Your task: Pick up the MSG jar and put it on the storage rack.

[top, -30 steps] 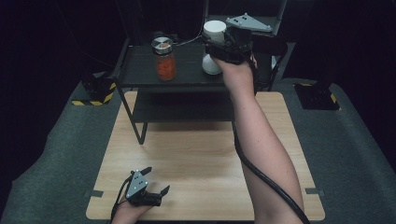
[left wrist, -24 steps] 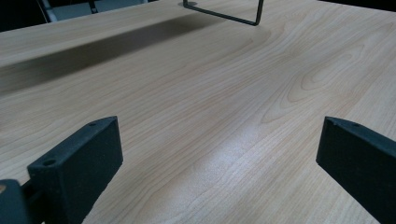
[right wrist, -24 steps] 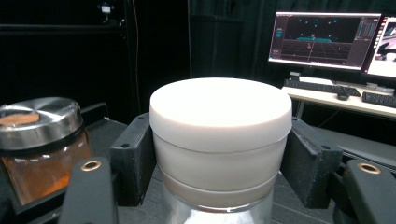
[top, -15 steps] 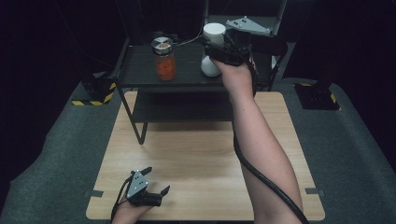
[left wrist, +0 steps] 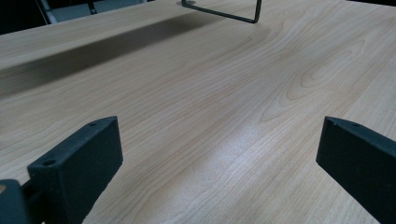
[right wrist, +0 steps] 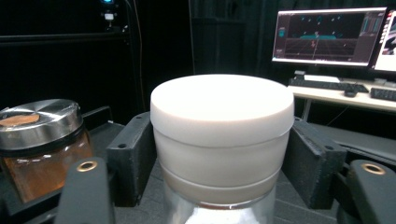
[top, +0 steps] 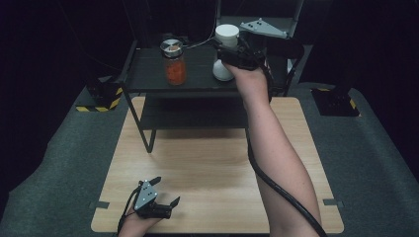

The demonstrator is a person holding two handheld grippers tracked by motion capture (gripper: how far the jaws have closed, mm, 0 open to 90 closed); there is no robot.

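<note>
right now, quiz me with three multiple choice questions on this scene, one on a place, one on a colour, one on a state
1. Where does the jar of orange contents stand?
A. on the wooden table
B. on top of the black rack
C. on the floor

2. What colour is the other jar's lid?
A. white
B. red
C. green

3. How are the left tongs?
A. shut on a jar
B. shut on nothing
C. open, nothing between them

Answers:
1 B: the high view shows it on the rack's top shelf.
2 A: the right gripper view shows the lid plain white.
3 C: the left gripper view shows bare wood between the spread jaws.
</note>
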